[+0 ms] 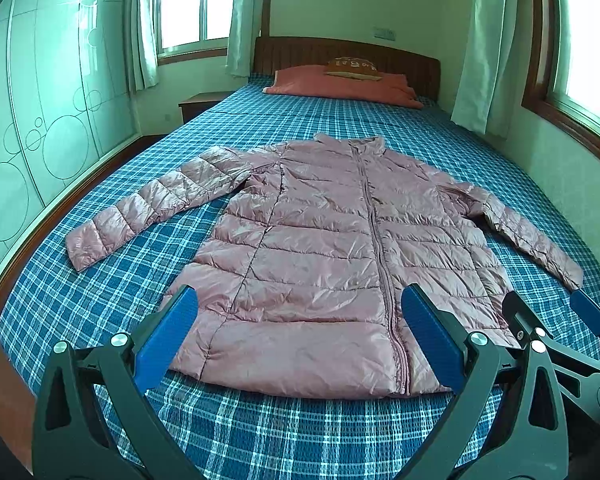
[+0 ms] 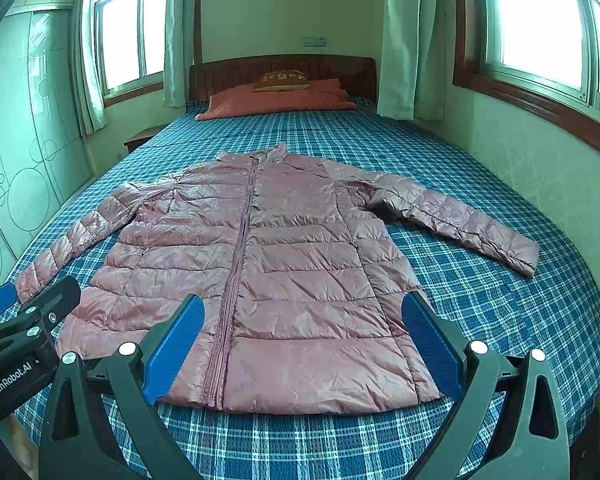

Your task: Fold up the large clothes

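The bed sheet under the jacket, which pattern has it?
Blue and white plaid bed sheet, clearest in the right wrist view.

Jacket: dusty pink, glossy, quilted in horizontal bands; zip of matching pink. Bedsheet: blue plaid, crossed with white and pale blue lines. Pillow: salmon orange. Small cushion on it: brown with light lettering, not legible. Headboard: dark reddish brown wood. Curtains: pale green-white. Wardrobe doors: pale green, marked with thin circle outlines. Left gripper and right gripper: black frames, blue finger pads, silver rivets.
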Demonstrator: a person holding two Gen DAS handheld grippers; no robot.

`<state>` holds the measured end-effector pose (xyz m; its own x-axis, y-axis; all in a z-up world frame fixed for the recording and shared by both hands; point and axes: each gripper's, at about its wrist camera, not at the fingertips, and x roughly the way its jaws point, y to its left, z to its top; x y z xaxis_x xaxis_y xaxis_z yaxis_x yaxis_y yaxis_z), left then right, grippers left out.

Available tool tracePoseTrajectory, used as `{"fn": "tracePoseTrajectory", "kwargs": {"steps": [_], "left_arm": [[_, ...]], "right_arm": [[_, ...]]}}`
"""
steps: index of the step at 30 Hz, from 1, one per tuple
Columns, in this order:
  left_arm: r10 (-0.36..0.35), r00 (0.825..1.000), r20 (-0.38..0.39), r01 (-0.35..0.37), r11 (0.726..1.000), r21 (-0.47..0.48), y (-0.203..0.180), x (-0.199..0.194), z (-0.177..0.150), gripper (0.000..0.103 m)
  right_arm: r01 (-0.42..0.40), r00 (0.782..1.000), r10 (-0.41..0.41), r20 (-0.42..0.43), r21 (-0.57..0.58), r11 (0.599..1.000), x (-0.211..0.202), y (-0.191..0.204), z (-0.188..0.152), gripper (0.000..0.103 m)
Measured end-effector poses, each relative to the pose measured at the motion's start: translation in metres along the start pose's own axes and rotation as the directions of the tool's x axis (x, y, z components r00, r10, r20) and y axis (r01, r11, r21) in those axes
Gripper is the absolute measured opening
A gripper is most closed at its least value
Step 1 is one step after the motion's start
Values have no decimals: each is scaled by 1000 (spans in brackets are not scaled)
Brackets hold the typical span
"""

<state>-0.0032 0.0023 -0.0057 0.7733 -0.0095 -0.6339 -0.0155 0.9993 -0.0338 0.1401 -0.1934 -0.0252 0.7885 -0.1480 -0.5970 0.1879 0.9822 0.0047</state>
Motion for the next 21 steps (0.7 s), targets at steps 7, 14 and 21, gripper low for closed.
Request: {"fn": "tracePoseTrajectory", "kwargs": {"steps": [7, 14, 21], "left_arm": [[1, 1000, 1, -1, 1000, 0, 0, 0, 0, 101], [4, 1000, -4, -4, 1000, -5, 2, 1, -2, 101], [13, 998, -66, -17, 998, -67, 22, 31, -1, 101]], "right_arm": [[-1, 1000, 1, 1, -2, 1000, 0, 0, 0, 98], [-1, 1000, 1, -2, -2, 1000, 0, 0, 0, 98], [-41, 997, 45, -55, 70, 997, 25, -13, -7, 98]]}}
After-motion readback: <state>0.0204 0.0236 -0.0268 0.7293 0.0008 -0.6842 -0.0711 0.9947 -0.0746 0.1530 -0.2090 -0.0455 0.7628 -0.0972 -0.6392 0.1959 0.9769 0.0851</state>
